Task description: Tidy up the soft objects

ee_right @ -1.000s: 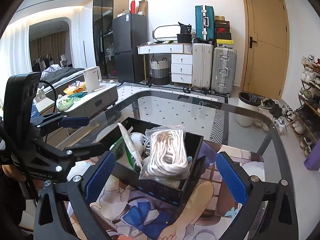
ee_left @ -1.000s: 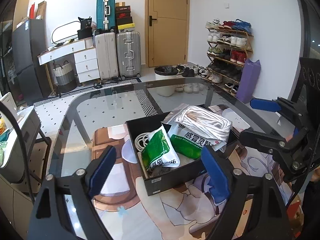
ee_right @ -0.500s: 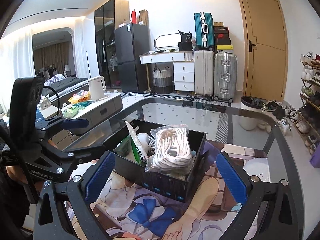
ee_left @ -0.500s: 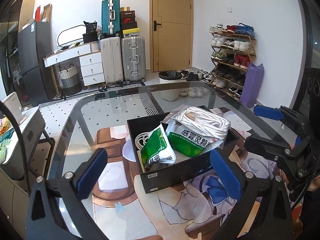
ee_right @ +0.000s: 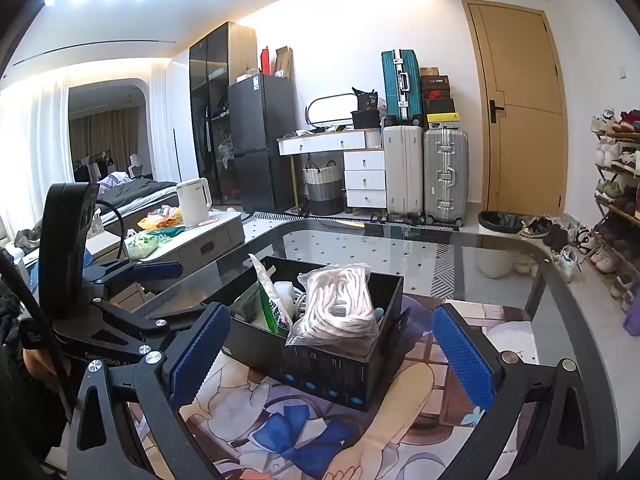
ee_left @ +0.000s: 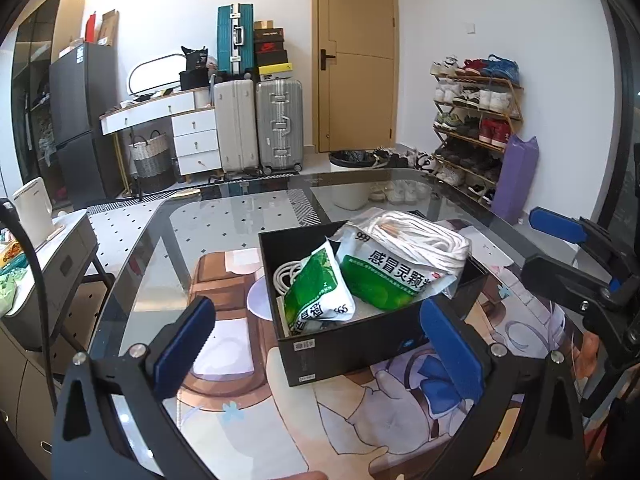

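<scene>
A: Item one, the surface?
B: Glass-topped bench (ee_left: pixel 248 216), dark rounded rim, floor tiles visible through it. A printed cartoon mat (ee_right: pixel 304 424) covers the near part.

A: Item two, the task's things?
B: Black box (ee_left: pixel 344 344) standing on the mat, open at the top. Inside: a clear bag of coiled white rope (ee_left: pixel 420 236) at the right end, piled above the rim; a large green-and-white sachet pack (ee_left: pixel 384 280) leaning under it; a smaller green pouch (ee_left: pixel 316 300) at the left, and a white cable coil (ee_left: pixel 286 274) behind that.

A: Item three, the tools?
B: Left gripper (ee_left: pixel 316 344), jaws spread fully, nothing between the blue pads; the box sits beyond them. Right gripper (ee_right: pixel 328 360), jaws likewise wide apart, empty, with the box ahead.

A: Item four, the room?
B: Tan door (ee_left: pixel 356 56); teal, white and silver suitcases (ee_left: pixel 256 120) by a white drawer unit (ee_left: pixel 192 136); shoe rack (ee_left: pixel 476 112) on the right wall; dark fridge (ee_right: pixel 260 140); white kettle (ee_right: pixel 194 202) on a grey side cabinet; a bed in the far alcove.
</scene>
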`<state>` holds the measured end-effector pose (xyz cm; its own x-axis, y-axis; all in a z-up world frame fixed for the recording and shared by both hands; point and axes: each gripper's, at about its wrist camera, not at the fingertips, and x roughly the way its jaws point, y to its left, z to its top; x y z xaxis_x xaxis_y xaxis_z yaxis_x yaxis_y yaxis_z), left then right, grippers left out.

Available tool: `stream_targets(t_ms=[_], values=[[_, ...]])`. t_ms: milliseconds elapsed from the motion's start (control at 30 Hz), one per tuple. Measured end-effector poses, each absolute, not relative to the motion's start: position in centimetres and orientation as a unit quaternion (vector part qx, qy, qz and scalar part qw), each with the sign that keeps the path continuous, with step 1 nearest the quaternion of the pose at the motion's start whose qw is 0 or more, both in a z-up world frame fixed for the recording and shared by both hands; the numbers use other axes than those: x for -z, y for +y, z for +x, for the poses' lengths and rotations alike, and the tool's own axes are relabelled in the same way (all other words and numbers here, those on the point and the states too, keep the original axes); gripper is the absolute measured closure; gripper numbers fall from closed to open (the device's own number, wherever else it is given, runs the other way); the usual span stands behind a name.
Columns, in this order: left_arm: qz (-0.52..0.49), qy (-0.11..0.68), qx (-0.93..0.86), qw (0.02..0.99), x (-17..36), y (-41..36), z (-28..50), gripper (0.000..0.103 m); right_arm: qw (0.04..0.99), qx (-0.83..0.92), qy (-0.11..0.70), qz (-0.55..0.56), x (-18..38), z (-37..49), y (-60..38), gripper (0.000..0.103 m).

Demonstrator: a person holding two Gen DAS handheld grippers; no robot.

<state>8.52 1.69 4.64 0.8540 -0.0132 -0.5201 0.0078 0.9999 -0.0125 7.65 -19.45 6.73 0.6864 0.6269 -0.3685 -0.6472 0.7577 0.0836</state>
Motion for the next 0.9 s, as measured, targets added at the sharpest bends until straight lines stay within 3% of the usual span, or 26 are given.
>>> stream_targets(t_ms=[900], values=[[-0.028,0.248,-0.022,0.968,-2.9,2.1,8.6,0.000,0.916,-0.349,0.190,-0.046,-4.6,8.1,-18.7,0.001]])
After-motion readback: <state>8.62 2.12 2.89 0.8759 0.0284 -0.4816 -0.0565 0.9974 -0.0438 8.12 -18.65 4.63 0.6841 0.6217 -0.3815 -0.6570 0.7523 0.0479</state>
